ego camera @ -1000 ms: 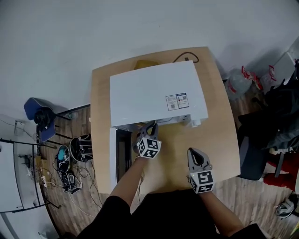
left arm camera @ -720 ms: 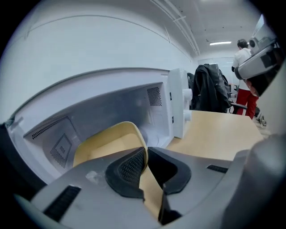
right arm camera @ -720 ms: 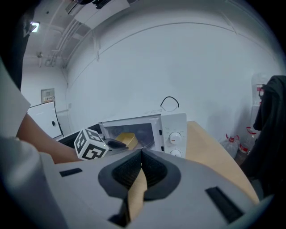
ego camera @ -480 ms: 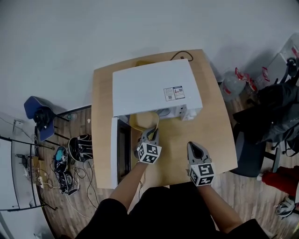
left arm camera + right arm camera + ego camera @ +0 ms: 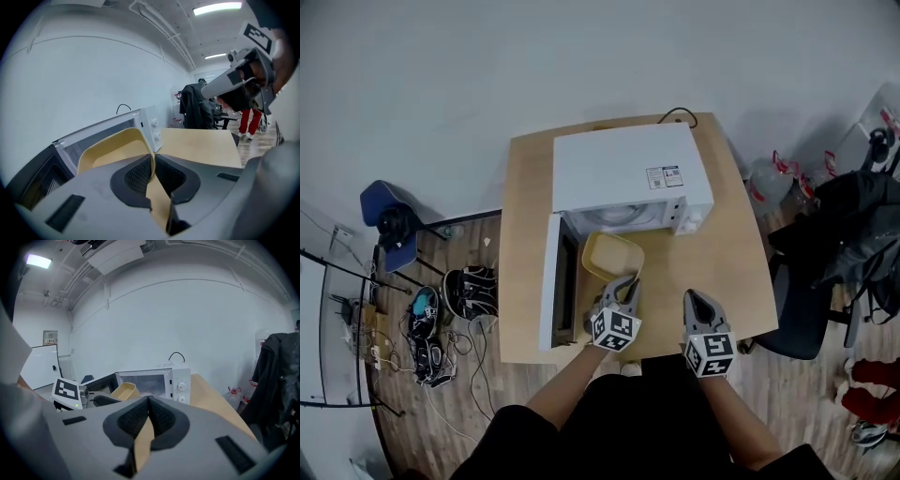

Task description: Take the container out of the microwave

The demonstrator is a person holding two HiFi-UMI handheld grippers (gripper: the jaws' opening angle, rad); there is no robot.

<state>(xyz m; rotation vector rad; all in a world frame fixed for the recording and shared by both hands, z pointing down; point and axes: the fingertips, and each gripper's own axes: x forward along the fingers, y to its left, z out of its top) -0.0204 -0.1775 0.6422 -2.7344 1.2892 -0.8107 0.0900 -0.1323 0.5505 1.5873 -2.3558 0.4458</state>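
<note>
The pale yellow container (image 5: 612, 255) hangs over the wooden table just in front of the open white microwave (image 5: 628, 173), outside its cavity. My left gripper (image 5: 628, 282) is shut on the container's near rim. In the left gripper view the rim (image 5: 146, 146) is pinched between the dark pads, and the microwave (image 5: 101, 132) stands behind it. My right gripper (image 5: 696, 299) is shut and holds nothing, over the table to the right of the container. The right gripper view shows the container (image 5: 123, 391) and the left gripper (image 5: 96, 401) in front of the microwave (image 5: 157, 379).
The microwave door (image 5: 560, 281) stands swung open to the left, next to the container. The table (image 5: 727, 262) has bare wood right of the microwave. A blue chair (image 5: 386, 225) and shoes lie on the floor left; a dark chair with clothes (image 5: 844, 244) stands right.
My left gripper has drawn the container out of the microwave cavity toward me and lifted it a little. The right gripper has also pulled back slightly, still shut.
</note>
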